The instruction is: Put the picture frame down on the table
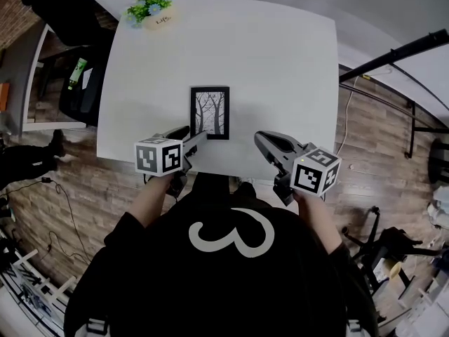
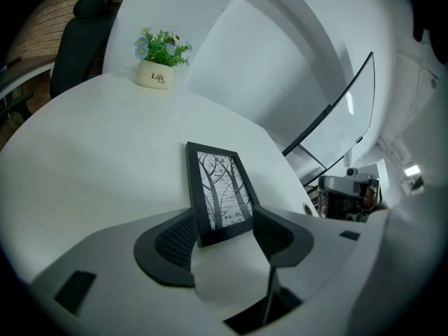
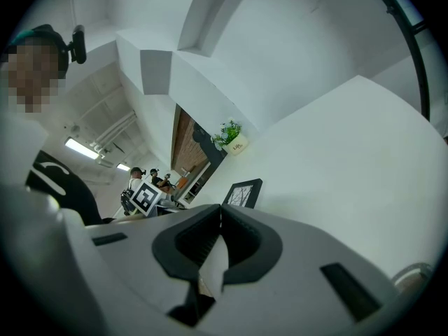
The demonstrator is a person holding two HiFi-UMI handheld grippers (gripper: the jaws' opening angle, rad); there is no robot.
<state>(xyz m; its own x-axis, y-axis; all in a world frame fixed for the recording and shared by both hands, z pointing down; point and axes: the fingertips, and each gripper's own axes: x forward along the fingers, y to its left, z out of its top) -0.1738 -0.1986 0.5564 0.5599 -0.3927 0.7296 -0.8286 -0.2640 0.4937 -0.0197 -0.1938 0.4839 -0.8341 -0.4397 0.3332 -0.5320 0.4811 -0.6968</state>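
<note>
1. Head view: the picture frame (image 1: 210,112) is seen face up near the near edge of the table (image 1: 280,69), apparently lying flat on it.
2. In the left gripper view, the frame's near end is held between the jaws of the left claw (image 2: 225,222), with both pads seemingly pressed against its side rails.
3. The right claw (image 1: 265,140) is kept closed and empty, just right of the frame and apart from it.
4. The frame is judged light and stiff. Its front is likely glazed, so it is taken for fragile and slippery there. The side rails, where it is gripped now, are the safest hold.
5. If the frame is fully down, only a gentle opening of the jaws is called for, so that it is not dragged.
6. The near table edge is close behind the claws. Plenty of bare table is left far and right. The flower pot (image 1: 156,9) is well apart at the far left corner.
</note>
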